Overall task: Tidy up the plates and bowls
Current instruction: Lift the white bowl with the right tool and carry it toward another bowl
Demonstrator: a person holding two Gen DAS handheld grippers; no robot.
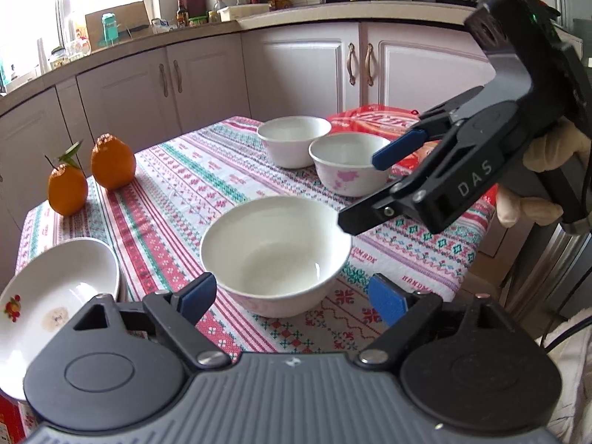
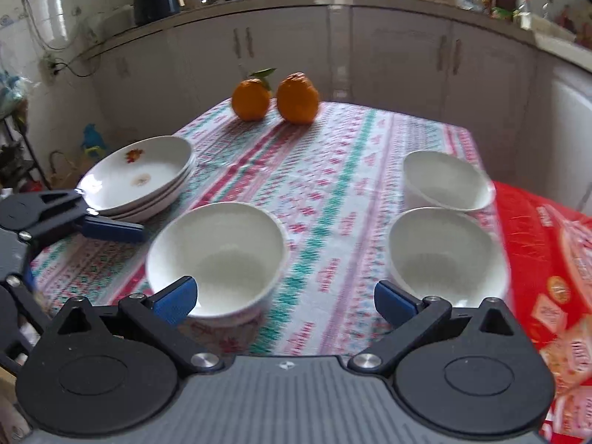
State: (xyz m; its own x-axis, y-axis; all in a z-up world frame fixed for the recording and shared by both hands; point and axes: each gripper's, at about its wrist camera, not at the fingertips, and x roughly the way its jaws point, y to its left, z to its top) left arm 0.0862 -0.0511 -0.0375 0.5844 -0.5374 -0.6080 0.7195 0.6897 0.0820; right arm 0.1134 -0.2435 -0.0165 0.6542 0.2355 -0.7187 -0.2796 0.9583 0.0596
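white bowl: the big round white china bowl (image 1: 275,255) sits alone on the striped cloth-covered table (image 1: 177,170), just in front of both claws.
landmark: every place here is told from this big bowl.
other bowls: a white china bowl with pink flowers (image 1: 346,164) and a plain white china bowl (image 1: 292,140) sit past the big bowl, touching or nearly touching each other.
plates: a stack of shallow white china plates with a small fruit picture (image 2: 138,177) sits beside the big bowl, near the table edge.
oranges: two bumpy orange fruits (image 2: 273,98) sit far past the big bowl.
red box: a shiny red snack box (image 2: 555,259) lies beside the two far bowls.
left claw: the left gripper (image 1: 292,296) is spread wide, holding nothing, low by the big bowl.
right claw: the right gripper (image 2: 285,296) is spread wide too, holding nothing.
step now: i think it is picking up the big bowl to stack it with the others.
how to do it well: pinch the rim, one finger inside and one outside. squeeze softly, lift straight up, keep it flat. china is slippery and can break.
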